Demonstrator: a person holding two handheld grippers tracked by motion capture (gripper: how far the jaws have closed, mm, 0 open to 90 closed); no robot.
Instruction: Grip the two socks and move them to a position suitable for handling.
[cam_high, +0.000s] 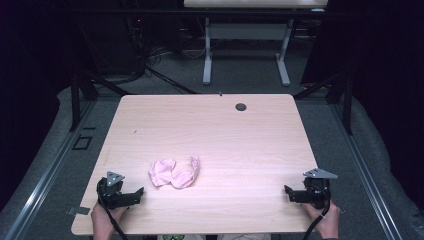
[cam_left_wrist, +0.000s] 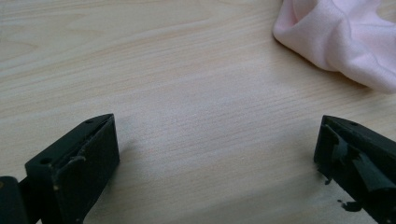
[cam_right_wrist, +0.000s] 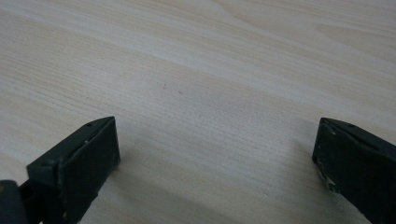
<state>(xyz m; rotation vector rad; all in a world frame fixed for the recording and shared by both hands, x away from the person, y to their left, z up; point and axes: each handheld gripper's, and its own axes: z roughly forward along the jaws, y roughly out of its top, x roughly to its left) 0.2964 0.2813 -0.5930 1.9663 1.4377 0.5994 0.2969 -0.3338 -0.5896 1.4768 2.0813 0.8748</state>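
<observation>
Both my claws gape empty: left claw near the crumpled pink cloth mid-tabletop, right claw well apart. I should pinch an edge low.

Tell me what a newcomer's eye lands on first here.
The crumpled pink cloth stands out, lying alone on the pale wooden table toward its near edge. Next come the two black grippers resting at the near corners: the left gripper close beside the cloth, the right gripper farther off, both open.
</observation>
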